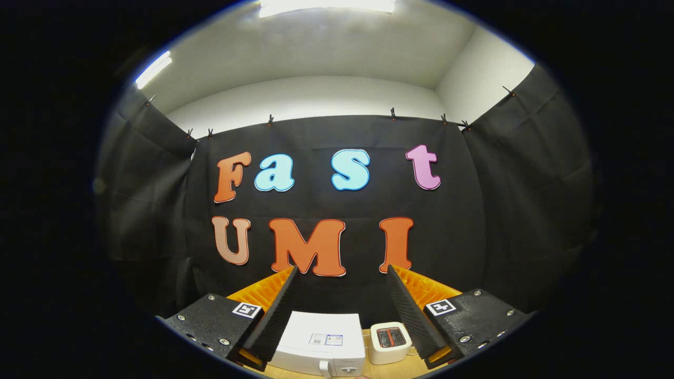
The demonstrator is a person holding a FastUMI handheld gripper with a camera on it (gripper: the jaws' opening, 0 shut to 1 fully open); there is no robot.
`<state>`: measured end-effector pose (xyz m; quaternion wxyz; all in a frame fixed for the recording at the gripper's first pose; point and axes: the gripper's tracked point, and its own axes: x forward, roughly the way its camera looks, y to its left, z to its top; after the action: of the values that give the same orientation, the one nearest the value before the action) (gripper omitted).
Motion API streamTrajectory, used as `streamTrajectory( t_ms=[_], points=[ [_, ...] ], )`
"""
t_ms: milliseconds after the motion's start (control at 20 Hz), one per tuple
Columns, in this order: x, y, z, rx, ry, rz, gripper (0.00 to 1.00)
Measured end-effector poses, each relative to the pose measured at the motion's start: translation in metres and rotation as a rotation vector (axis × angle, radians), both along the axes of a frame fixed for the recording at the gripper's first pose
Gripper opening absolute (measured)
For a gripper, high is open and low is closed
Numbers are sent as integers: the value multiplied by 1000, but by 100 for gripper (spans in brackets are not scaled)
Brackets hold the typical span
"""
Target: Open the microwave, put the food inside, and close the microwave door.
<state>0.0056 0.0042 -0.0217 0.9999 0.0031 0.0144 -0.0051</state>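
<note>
Gripper view, tongs [342, 273] spread apart, empty, above one microwave [321, 342], one toaster [389, 342].

Two bright white ceiling light panels [326, 6] glare overhead, one blown out, washing the pale ceiling. The black cloth wall stays dim and matte. Fisheye distortion bends straight lines near the rim, where focus softens and brightness falls off; the centre is sharp.
</note>
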Motion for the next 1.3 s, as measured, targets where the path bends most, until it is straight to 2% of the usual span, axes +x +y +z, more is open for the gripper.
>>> streamTrajectory(
  t_ms=[300,650,800,1050,1300],
  points=[
    [-2,2,-44,7,25,-21,98],
    [-13,28,-146,-6,131,22,98],
    [-16,36,-208,-25,246,17,98],
    [-23,47,-284,11,381,29,98],
    [-31,53,-361,5,510,29,94]
  ],
)
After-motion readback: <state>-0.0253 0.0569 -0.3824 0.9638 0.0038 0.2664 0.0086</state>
